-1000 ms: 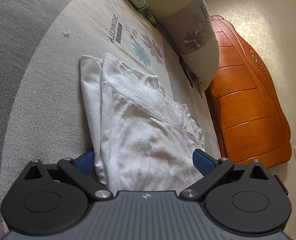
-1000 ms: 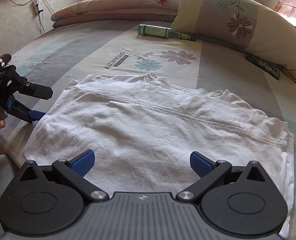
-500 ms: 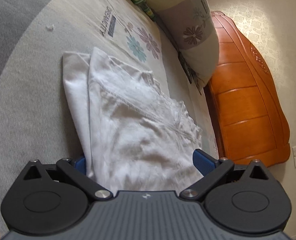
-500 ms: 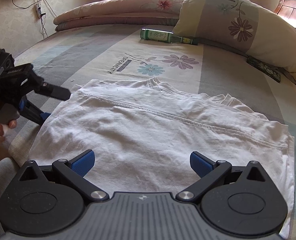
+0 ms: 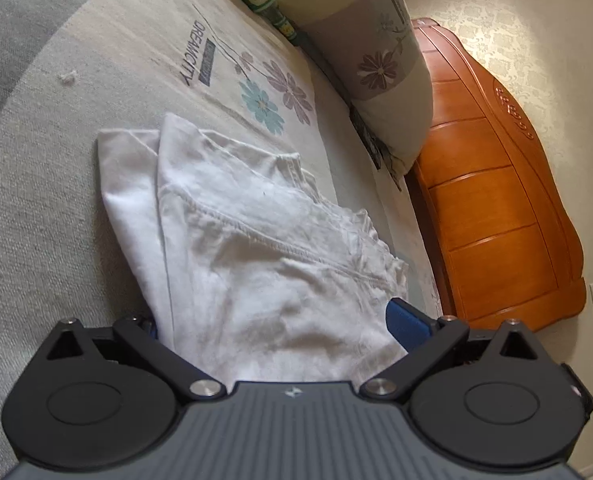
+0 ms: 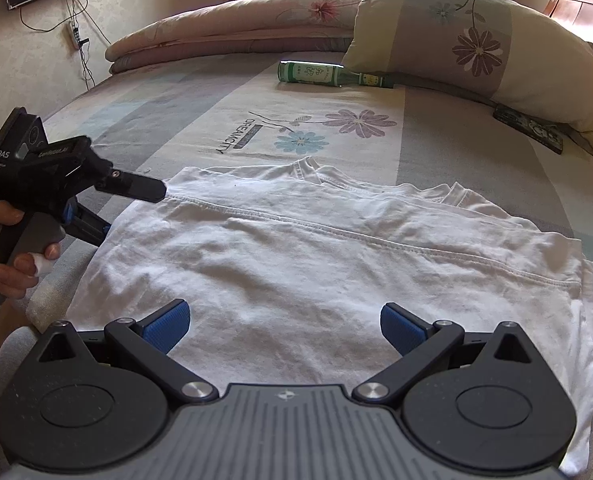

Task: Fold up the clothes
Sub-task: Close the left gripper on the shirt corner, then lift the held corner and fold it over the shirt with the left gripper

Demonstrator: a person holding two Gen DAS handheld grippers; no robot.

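While the left tongs [image 6: 108, 208] straddle the left edge of the white shirt [image 6: 316, 264], spread and not yet clenched, the right tongs [image 6: 284, 326] hover released over its near hem. The shirt lies flat on the bed [image 6: 200, 120], long axis running left to right, neckline on the far side. I judge the left tongs nearer a grasp, so the coming fold likely carries that edge rightward.

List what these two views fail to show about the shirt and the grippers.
- Left wrist view: the left gripper straddles the white shirt; cloth hides its left finger, so contact is unclear.
- Right wrist view: the right gripper body covers the shirt's near edge.
- Right wrist view: the green bottle label is too small to read.
- How many layers the shirt has cannot be told.
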